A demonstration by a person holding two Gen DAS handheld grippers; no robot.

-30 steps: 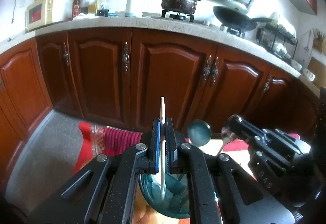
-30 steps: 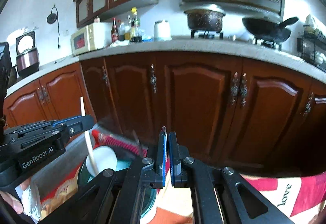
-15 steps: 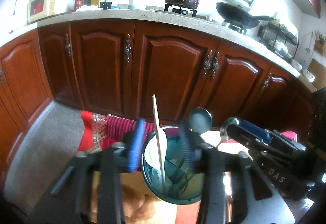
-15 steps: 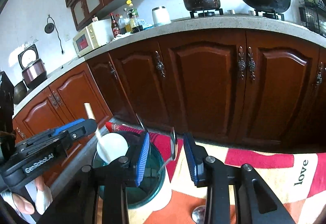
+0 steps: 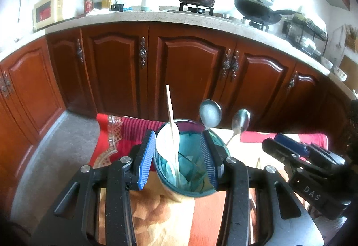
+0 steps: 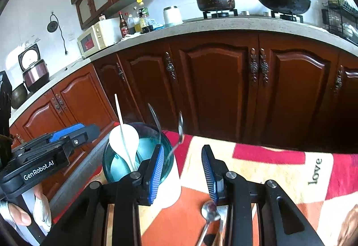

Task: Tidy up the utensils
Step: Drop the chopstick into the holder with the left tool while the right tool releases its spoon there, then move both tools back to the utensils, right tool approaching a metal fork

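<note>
Standing on a red patterned tablecloth [image 6: 268, 170], a teal utensil cup [image 5: 192, 170] holds a white spatula [image 5: 171, 134] and two metal spoons [image 5: 210, 111]. The left gripper [image 5: 179, 156] is spread wide either side of the cup, gripping nothing. The right gripper [image 6: 182, 167] is also wide open and empty, just right of the cup, above more spoons [image 6: 210, 214] lying on the cloth.

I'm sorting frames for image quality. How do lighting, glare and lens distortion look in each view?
Left wrist view: the countertop bows strongly from the fisheye, the upper right is washed out by bright light, and the teal utensil cup is sharp. Right wrist view: same bowing, dark vignette corners, and the steel spoon on the cloth shows glints.
</note>
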